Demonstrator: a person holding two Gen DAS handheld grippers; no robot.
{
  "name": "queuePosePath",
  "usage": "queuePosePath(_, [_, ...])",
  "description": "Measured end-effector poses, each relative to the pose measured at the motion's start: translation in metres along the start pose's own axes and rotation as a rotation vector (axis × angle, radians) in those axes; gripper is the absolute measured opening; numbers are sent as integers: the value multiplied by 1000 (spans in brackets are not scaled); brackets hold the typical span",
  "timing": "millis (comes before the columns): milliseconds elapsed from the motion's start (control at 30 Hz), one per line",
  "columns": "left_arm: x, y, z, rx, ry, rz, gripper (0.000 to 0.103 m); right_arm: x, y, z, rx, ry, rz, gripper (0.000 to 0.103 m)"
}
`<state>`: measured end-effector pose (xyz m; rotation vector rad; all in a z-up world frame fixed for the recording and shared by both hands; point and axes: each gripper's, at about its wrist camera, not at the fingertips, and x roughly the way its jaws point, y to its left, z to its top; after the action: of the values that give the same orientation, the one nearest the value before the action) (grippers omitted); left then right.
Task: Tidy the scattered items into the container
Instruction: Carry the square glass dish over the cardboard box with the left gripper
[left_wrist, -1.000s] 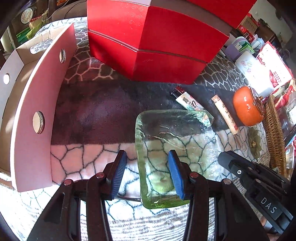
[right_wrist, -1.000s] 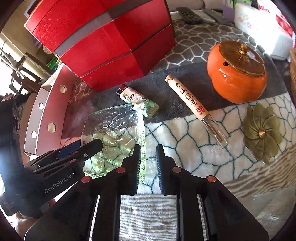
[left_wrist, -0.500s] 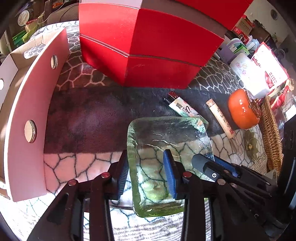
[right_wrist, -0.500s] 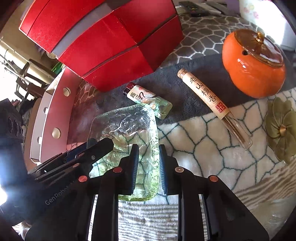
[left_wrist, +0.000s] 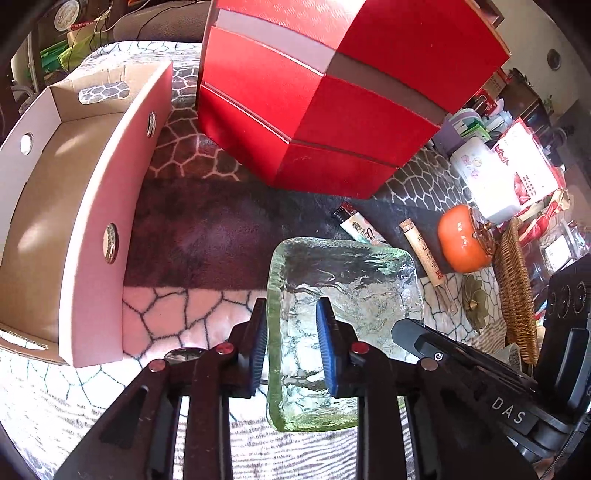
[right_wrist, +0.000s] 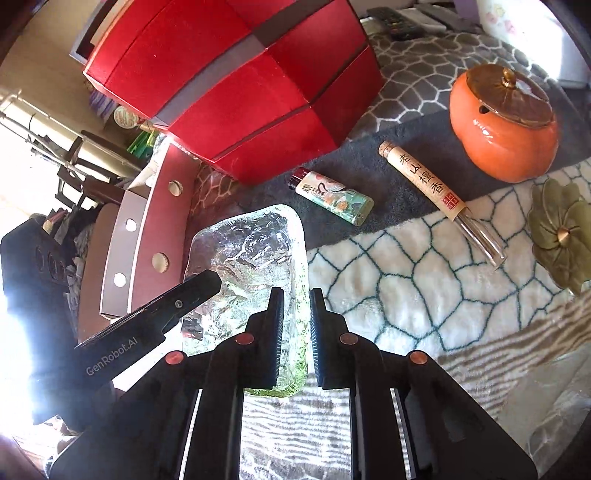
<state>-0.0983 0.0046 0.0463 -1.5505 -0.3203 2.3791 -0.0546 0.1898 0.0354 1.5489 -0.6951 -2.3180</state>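
Glass tray (left_wrist: 343, 295) sits on the patterned blanket (left_wrist: 177, 317), between the cardboard box (left_wrist: 66, 221) and the lighter (right_wrist: 330, 195). Left gripper (left_wrist: 291, 343) has its 2 fingers straddling the tray's left rim, narrow gap, pads right at the glass; can't tell if they're clamped. Right gripper (right_wrist: 297, 332) straddles the right rim the same way, narrow, contact also unclear. Incense tube (right_wrist: 428, 184), orange pot (right_wrist: 506, 133) and green flower dish (right_wrist: 561, 236) lie off to the right. Red box (left_wrist: 332, 92) behind.

Red box (left_wrist: 332, 110) top — cut off
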Motion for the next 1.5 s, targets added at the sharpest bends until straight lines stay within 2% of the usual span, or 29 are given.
queuePosePath(167, [-28, 2, 6, 2, -36, 2, 25, -19, 28, 3, -45, -21, 16, 11])
queuePosePath(367, [-72, 25, 15, -30, -86, -1, 25, -28, 76, 11, -93, -34, 39, 11])
queuePosePath(567, [-112, 75, 32, -73, -128, -2, 25, -9, 140, 22, -140, -23, 67, 11])
queuePosePath(700, [-124, 115, 46, -84, -134, 37, 25, 22, 182, 30, -163, 3, 74, 11])
queuePosePath(867, [-118, 162, 63, -115, -127, 76, 25, 68, 217, 36, -172, 52, 69, 11])
queuePosePath(1067, [-99, 202, 59, -154, -94, 63, 25, 106, 237, 29, -233, 111, 12, 11])
queuePosePath(1267, [-87, 209, 50, -115, -59, 88, 25, 126, 230, 14, -221, 152, -13, 12])
queuePosePath(1500, [-68, 206, 42, -41, -3, 163, 25, 145, 229, 5, -279, 200, -105, 11])
